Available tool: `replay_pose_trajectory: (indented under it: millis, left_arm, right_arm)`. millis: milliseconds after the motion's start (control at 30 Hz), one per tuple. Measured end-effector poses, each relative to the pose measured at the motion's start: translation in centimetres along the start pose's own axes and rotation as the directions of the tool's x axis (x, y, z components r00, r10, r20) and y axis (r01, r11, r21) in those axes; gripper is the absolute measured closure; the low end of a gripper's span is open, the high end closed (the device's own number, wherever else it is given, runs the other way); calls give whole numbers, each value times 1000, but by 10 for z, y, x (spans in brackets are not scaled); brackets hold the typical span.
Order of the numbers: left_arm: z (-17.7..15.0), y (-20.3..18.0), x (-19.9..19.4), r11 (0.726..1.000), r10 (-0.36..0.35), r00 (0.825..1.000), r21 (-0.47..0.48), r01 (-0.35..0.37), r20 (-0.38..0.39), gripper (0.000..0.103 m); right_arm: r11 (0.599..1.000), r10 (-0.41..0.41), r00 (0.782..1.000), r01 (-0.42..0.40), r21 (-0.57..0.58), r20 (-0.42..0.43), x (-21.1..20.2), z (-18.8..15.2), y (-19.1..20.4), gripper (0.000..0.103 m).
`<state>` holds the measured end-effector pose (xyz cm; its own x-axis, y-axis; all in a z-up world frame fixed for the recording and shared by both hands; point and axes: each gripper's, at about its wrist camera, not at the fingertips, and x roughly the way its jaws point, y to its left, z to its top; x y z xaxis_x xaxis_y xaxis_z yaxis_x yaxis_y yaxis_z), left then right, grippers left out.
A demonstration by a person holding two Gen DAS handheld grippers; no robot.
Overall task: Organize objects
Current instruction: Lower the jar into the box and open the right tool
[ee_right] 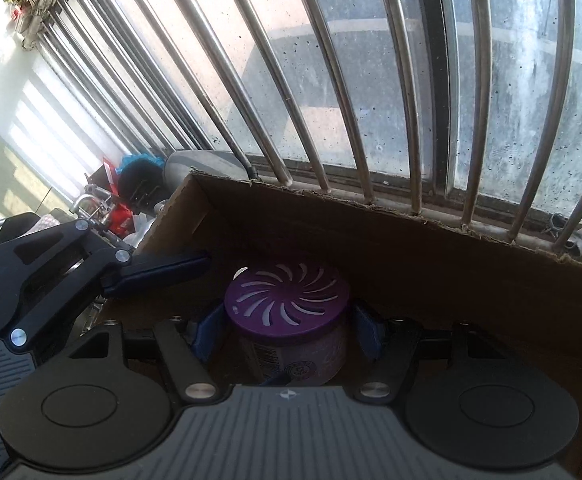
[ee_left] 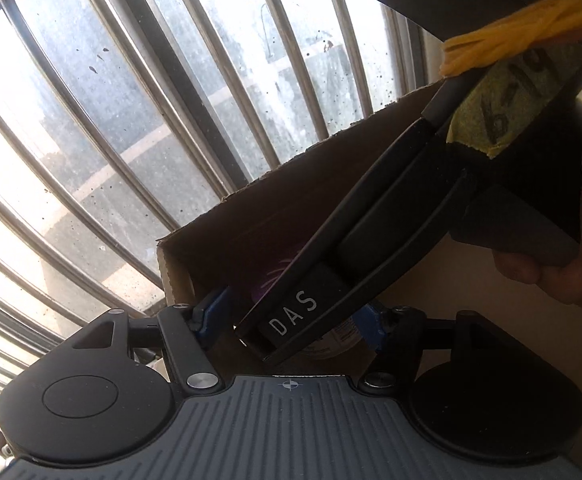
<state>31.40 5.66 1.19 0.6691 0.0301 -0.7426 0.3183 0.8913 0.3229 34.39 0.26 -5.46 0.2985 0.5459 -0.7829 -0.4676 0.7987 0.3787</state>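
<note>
A round air-freshener can (ee_right: 287, 320) with a purple slotted lid stands inside a brown cardboard box (ee_right: 411, 248). My right gripper (ee_right: 287, 330) holds its blue fingers (ee_right: 207, 332) on both sides of the can, down in the box. In the left wrist view, my left gripper (ee_left: 291, 320) is at the box's near left corner with its blue fingers (ee_left: 213, 308) spread apart and nothing between them. The right gripper's black body (ee_left: 355, 248) crosses in front of it and hides most of the can (ee_left: 269, 284). The box wall (ee_left: 291, 200) rises behind.
A barred, dirty window (ee_right: 331, 80) runs right behind the box. Clutter of bags, metal parts and a grey rounded object (ee_right: 199, 164) sits left of the box. The left gripper's arm (ee_right: 51, 276) shows at the left of the right wrist view.
</note>
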Motion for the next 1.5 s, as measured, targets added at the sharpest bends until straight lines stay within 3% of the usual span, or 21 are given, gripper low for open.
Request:
replay_pose_trajectory:
  millis: [33,167,300,333,367,433,467,533,633,1000,1067,1100,1233,1500]
  left_arm:
    - [-1,0,0,1000,-6,1000,6,6,-4,43]
    - [-7,-4,-1,999,11,999,43,-10,-32,48]
    - [-11,-4,-3,998,4,999,69,-1,-41,49]
    - [-11,-3,-3,997,10,999,76,-7,-45,54]
    - [-11,-3,-3,996,10,999,84,-6,-48,57]
    - [-14,-2,-4,996,-9,998,92,14,-55,65]
    - [-15,-2,-5,995,-7,998,95,12,-55,66]
    - [-19,-1,-6,996,-1,998,94,6,-60,75]
    - [-26,1,-10,994,33,998,104,-27,-59,78]
    - [-42,14,-26,996,49,997,82,-43,-65,76]
    - [-47,16,-34,995,65,997,78,-61,-40,74]
    - [-50,16,-38,995,71,997,78,-68,-31,72]
    - [-62,17,-72,993,82,997,85,-82,2,66]
    - [-92,13,-166,997,74,985,10,-76,156,61]
  right_arm:
    - [1000,5,1000,-5,14,5,-1,0,-2,29]
    - [996,53,999,-52,79,-6,-2,-4,-10,20]
    - [986,84,996,-81,145,-16,-3,-8,-20,19]
    - [983,85,996,-83,164,-8,-6,-9,-23,20]
    - [981,90,996,-88,176,0,-7,-10,-25,21]
    - [975,101,995,-103,198,23,-9,-11,-30,39]
    - [973,114,993,-116,201,22,-8,-11,-32,41]
    - [968,136,991,-136,213,12,-5,-11,-34,56]
    - [965,163,986,-165,206,27,-1,-11,-30,61]
    - [961,185,982,-189,204,40,1,-12,-32,63]
    - [965,168,985,-172,197,36,0,-12,-29,62]
    - [971,137,990,-142,190,40,-3,-13,-27,55]
    - [982,64,996,-74,171,64,-22,-17,-20,38]
    - [988,27,988,-49,144,153,-102,-45,2,38]
